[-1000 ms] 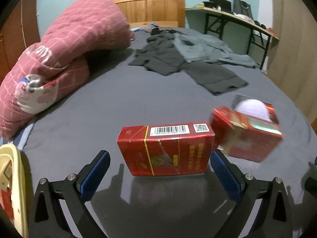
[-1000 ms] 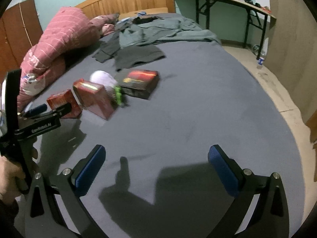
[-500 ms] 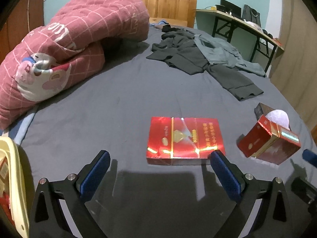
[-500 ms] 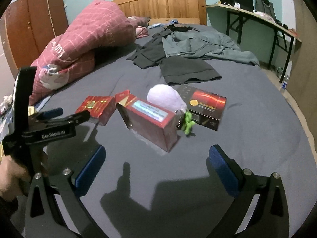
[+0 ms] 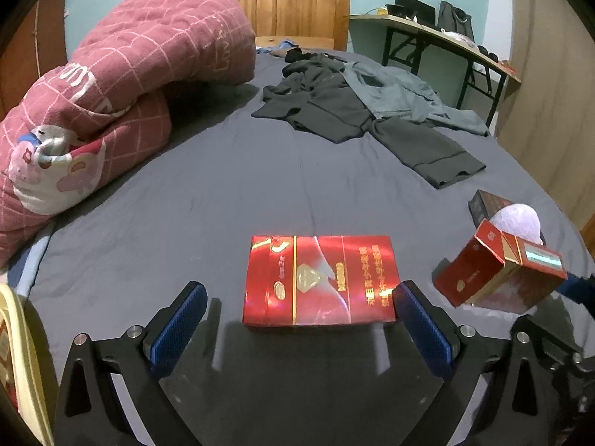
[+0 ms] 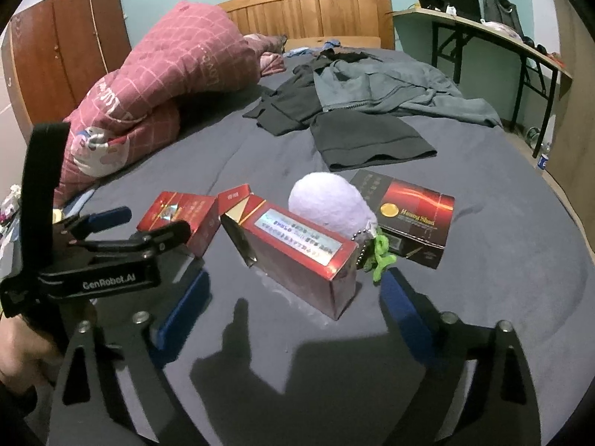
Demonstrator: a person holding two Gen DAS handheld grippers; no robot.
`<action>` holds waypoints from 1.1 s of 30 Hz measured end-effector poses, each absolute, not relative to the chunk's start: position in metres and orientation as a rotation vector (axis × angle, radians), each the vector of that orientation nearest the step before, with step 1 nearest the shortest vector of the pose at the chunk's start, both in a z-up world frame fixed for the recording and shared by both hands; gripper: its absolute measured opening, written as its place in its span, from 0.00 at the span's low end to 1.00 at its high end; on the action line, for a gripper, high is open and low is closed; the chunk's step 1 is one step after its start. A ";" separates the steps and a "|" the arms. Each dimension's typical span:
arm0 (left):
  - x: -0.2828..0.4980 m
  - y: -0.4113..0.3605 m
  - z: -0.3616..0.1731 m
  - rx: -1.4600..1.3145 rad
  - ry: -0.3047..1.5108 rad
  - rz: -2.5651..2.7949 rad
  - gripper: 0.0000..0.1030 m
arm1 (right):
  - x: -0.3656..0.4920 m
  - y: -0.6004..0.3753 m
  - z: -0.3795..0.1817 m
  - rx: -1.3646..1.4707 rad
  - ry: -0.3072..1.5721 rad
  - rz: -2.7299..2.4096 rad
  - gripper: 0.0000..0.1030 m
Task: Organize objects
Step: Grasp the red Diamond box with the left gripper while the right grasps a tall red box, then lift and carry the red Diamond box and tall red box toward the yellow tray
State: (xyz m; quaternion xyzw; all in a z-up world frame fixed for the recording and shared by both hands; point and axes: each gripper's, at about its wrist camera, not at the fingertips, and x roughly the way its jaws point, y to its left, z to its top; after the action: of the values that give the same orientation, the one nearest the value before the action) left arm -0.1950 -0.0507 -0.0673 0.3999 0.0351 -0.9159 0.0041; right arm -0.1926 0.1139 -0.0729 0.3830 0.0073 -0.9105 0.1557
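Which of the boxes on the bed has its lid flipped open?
The middle red box, standing on edge beside the purple plush; its lid is raised. The other two lie closed.

My left-wrist view: purple plush [image 5: 517, 219] half hidden behind open red carton [image 5: 498, 278]; yellow object [image 5: 22, 364] cut off at left edge.

Flat red box [image 5: 319, 278]: glossy foil-look card, strong glare. Tilted red box [image 6: 293, 251]: same shiny card, holographic strip on top. Dark box [image 6: 409, 215]: glossy card, gold print. Plush [image 6: 331, 204]: fuzzy lilac cloth, metal bead chain. Sheet [image 5: 223, 186]: matt grey cloth. Quilt [image 5: 111, 85]: soft pink cloth. Headboard [image 6: 316, 11]: varnished wood. Pads [image 5: 178, 325]: matt blue rubber-like on black plastic.
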 end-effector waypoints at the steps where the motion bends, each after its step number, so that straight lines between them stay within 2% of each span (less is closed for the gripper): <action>1: -0.196 -0.050 -0.068 1.258 0.114 -2.870 1.00 | -0.194 0.112 -0.074 1.103 0.029 -2.603 0.80; 4: -0.198 -0.046 -0.069 1.285 0.120 -2.876 1.00 | -0.197 0.109 -0.077 1.110 0.045 -2.595 0.72; 9: -0.202 -0.040 -0.075 1.318 0.076 -2.864 1.00 | -0.199 0.107 -0.078 1.102 0.055 -2.602 0.71; 10: -0.204 -0.041 -0.077 1.329 0.085 -2.855 1.00 | -0.200 0.107 -0.078 1.101 0.054 -2.603 0.68; 12: -0.209 -0.045 -0.079 1.350 0.130 -2.844 0.98 | -0.201 0.106 -0.079 1.102 0.056 -2.599 0.48; 13: -0.210 -0.048 -0.080 1.360 0.157 -2.843 0.97 | -0.202 0.106 -0.079 1.104 0.054 -2.598 0.35; 14: -0.211 -0.050 -0.081 1.372 0.186 -2.842 0.87 | -0.202 0.107 -0.080 1.100 0.047 -2.590 0.33; 22: -0.209 -0.054 -0.083 1.373 0.213 -2.866 0.85 | -0.194 0.105 -0.075 1.048 0.048 -2.578 0.27; 33: -0.202 -0.061 -0.081 1.379 0.233 -2.875 0.85 | -0.199 0.101 -0.079 1.078 0.015 -2.541 0.28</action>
State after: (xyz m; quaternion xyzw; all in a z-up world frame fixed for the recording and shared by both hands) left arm -0.2025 -0.0613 -0.0813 0.4311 0.0728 -0.8989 -0.0275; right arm -0.1987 0.1009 -0.0785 0.3835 0.0053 -0.9039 0.1893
